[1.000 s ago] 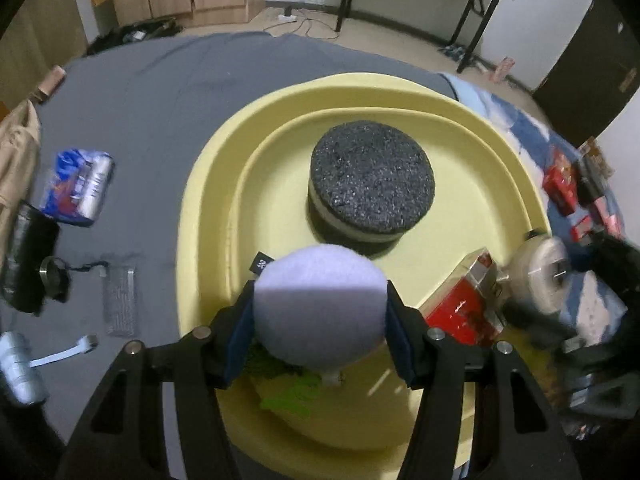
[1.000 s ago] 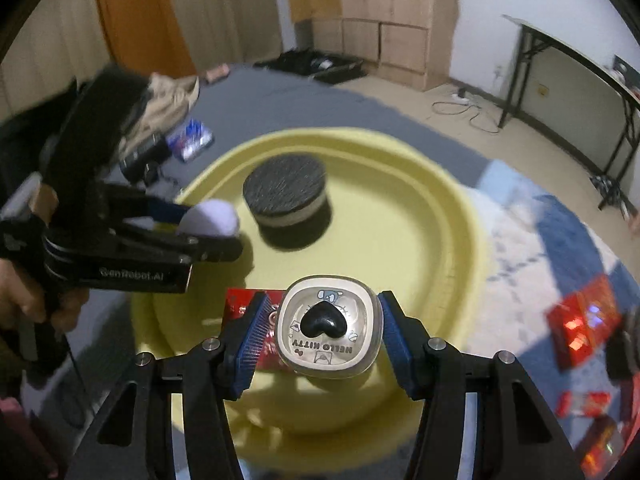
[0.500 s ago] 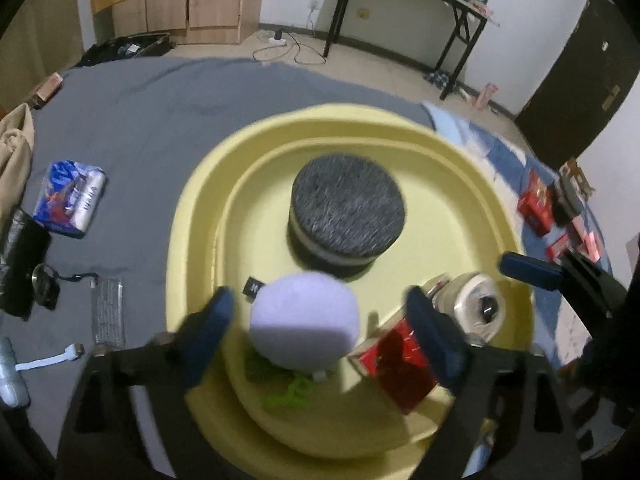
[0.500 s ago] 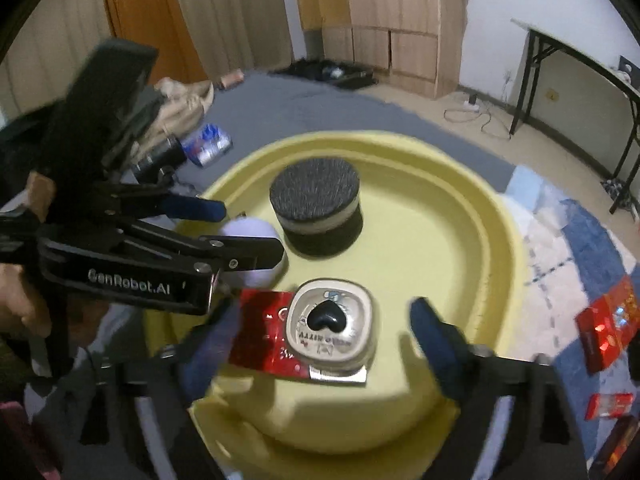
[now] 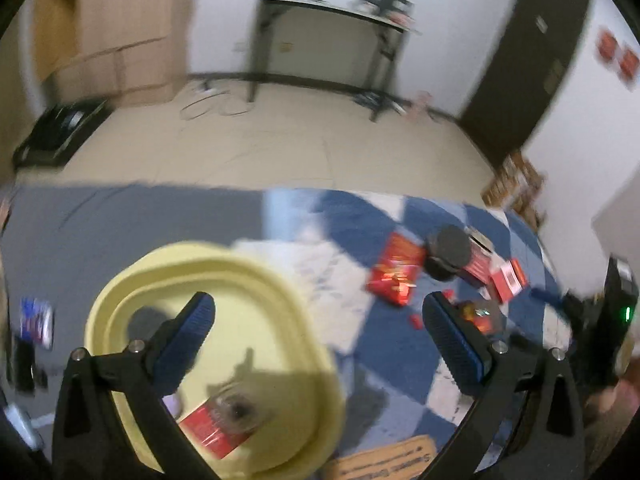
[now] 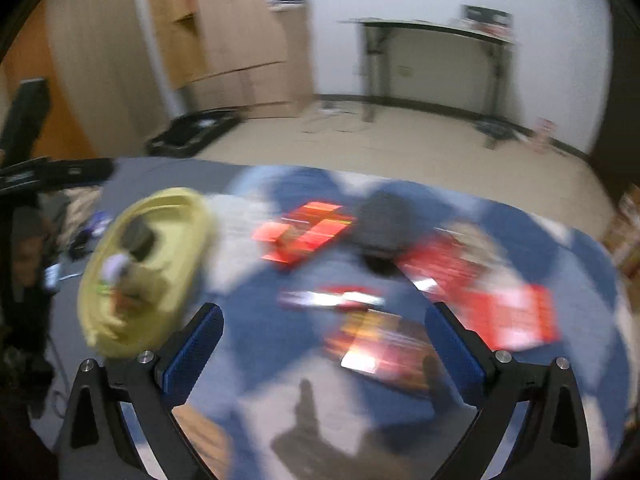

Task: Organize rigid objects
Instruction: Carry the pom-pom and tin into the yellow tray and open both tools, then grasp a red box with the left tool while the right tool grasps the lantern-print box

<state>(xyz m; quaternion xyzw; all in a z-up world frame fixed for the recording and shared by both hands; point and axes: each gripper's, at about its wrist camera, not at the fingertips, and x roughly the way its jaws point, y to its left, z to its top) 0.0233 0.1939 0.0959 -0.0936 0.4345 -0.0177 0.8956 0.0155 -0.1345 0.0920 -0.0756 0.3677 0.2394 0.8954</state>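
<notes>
The yellow tray [image 5: 280,292] lies low and left in the left wrist view and holds a red packet [image 5: 208,432] with a round tin [image 5: 238,410] on it. My left gripper [image 5: 320,316] is open and empty above the tray's right rim. My right gripper [image 6: 322,328] is open and empty over the blue checked blanket, with blurred red packets [image 6: 308,232] and a black round object [image 6: 380,224] ahead. The tray [image 6: 184,292] sits at its left. The same black round object [image 5: 448,250] and red packets [image 5: 396,274] show right of the tray.
A grey sheet [image 5: 120,216] lies left of the blue blanket [image 5: 380,360]. A cardboard piece [image 5: 384,460] lies at the front. A black desk [image 6: 432,68], wooden cabinets [image 6: 240,40] and a dark door [image 5: 528,60] stand behind. Both views are motion-blurred.
Both grippers opened, leaving the lilac ball and the tin in the tray. Both then lifted and swung right toward the blanket's red packets.
</notes>
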